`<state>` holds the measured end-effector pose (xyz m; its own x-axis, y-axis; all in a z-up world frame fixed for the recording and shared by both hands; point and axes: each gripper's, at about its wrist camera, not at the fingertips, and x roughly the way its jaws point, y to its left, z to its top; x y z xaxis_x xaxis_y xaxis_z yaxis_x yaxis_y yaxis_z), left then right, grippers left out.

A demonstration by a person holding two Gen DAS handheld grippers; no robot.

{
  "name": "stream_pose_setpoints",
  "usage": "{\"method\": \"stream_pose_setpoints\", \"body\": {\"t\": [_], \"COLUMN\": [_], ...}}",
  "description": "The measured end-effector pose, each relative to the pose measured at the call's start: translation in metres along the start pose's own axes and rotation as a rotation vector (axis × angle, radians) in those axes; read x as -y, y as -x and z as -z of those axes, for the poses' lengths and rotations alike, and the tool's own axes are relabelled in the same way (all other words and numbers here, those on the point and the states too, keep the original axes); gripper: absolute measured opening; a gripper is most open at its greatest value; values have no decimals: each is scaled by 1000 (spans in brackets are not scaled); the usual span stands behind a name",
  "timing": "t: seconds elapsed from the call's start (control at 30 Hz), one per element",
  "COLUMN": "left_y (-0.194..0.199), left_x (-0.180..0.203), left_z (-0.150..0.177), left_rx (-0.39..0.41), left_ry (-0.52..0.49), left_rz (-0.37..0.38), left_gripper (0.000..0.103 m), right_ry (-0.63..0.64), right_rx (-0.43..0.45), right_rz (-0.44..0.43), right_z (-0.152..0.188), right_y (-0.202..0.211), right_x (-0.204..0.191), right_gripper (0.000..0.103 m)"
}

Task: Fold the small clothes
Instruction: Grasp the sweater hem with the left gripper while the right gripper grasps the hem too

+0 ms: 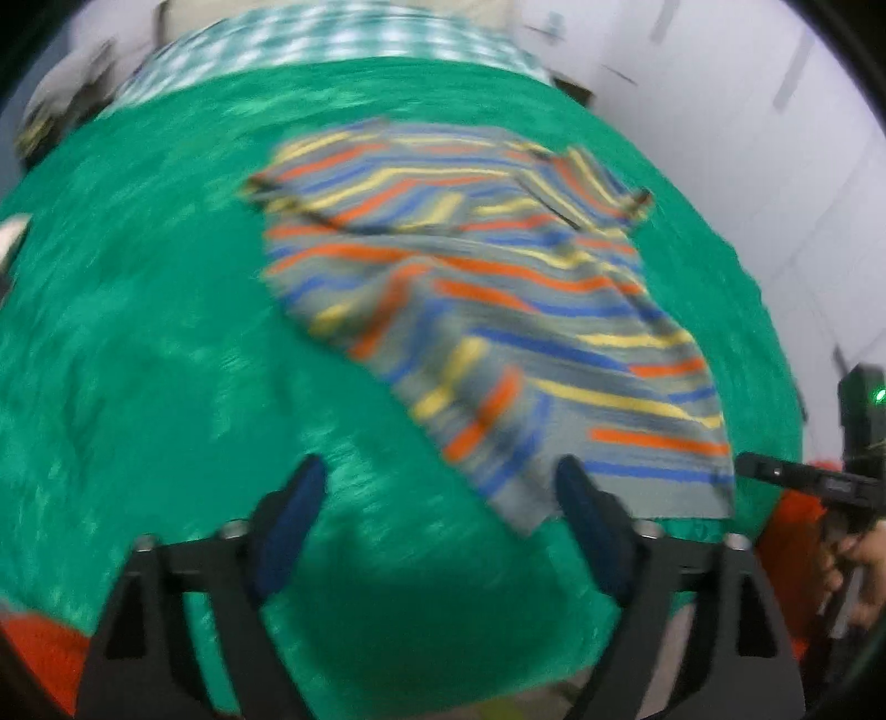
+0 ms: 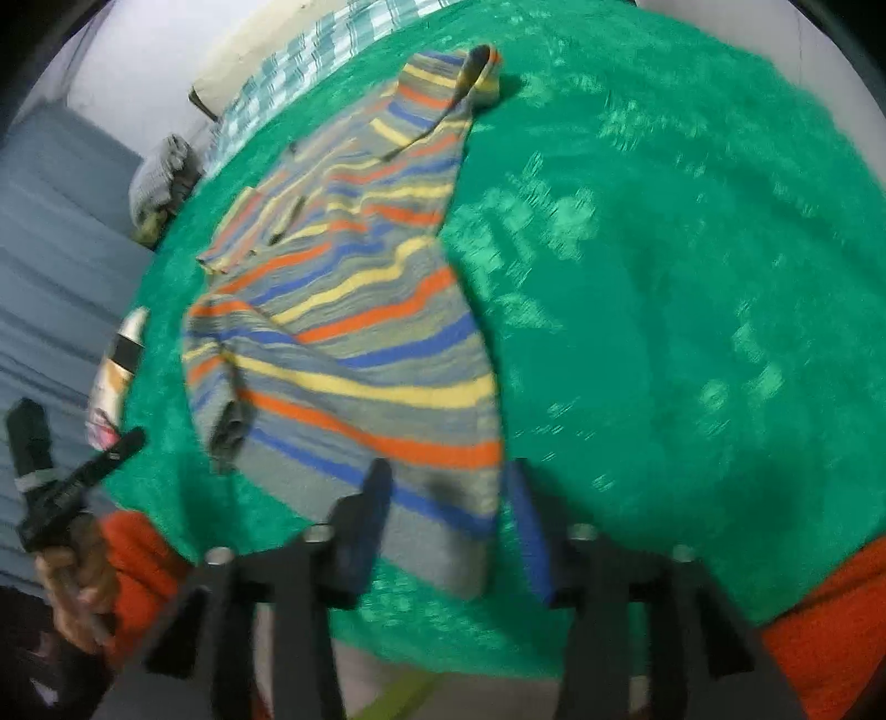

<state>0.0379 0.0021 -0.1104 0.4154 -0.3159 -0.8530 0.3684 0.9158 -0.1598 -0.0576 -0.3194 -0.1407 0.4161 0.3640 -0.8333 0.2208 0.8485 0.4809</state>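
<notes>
A small grey shirt with orange, blue and yellow stripes (image 1: 487, 288) lies rumpled on a green cloth (image 1: 138, 332). My left gripper (image 1: 440, 487) is open and empty above the green cloth, just left of the shirt's near corner. In the right wrist view the shirt (image 2: 354, 343) lies left of centre on the green cloth (image 2: 692, 304). My right gripper (image 2: 448, 498) is open, with the shirt's near hem corner between its blue fingers (image 2: 526, 531). The frames are blurred, so I cannot tell whether the fingers touch the fabric.
A checked cloth (image 1: 332, 39) lies beyond the green one. A bottle (image 2: 119, 376) lies at the green cloth's left edge, a grey bundle (image 2: 160, 171) behind it. An orange cloth (image 2: 830, 626) lies along the near edge. The other gripper's body shows at the right (image 1: 803, 476).
</notes>
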Motion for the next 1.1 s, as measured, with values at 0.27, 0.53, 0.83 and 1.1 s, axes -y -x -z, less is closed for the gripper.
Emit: {"method": "stream_pose_setpoints", "body": {"t": [0.27, 0.53, 0.83, 1.1], "left_y": [-31, 45, 13, 13], "left_x": [0, -64, -82, -83], "left_z": [5, 45, 48, 58], "left_rx": [-108, -203, -141, -203], "left_ry": [46, -23, 142, 230], "left_rz": [67, -2, 6, 135], "left_gripper": [7, 7, 72, 4], "right_ry": [65, 112, -14, 90], "right_rx": [-79, -80, -146, -152], "right_rz": [-14, 10, 19, 70], "right_z": [14, 0, 10, 0], "right_y": [-12, 44, -7, 10], "right_x": [-5, -5, 22, 8], "right_gripper": [7, 7, 33, 6]}}
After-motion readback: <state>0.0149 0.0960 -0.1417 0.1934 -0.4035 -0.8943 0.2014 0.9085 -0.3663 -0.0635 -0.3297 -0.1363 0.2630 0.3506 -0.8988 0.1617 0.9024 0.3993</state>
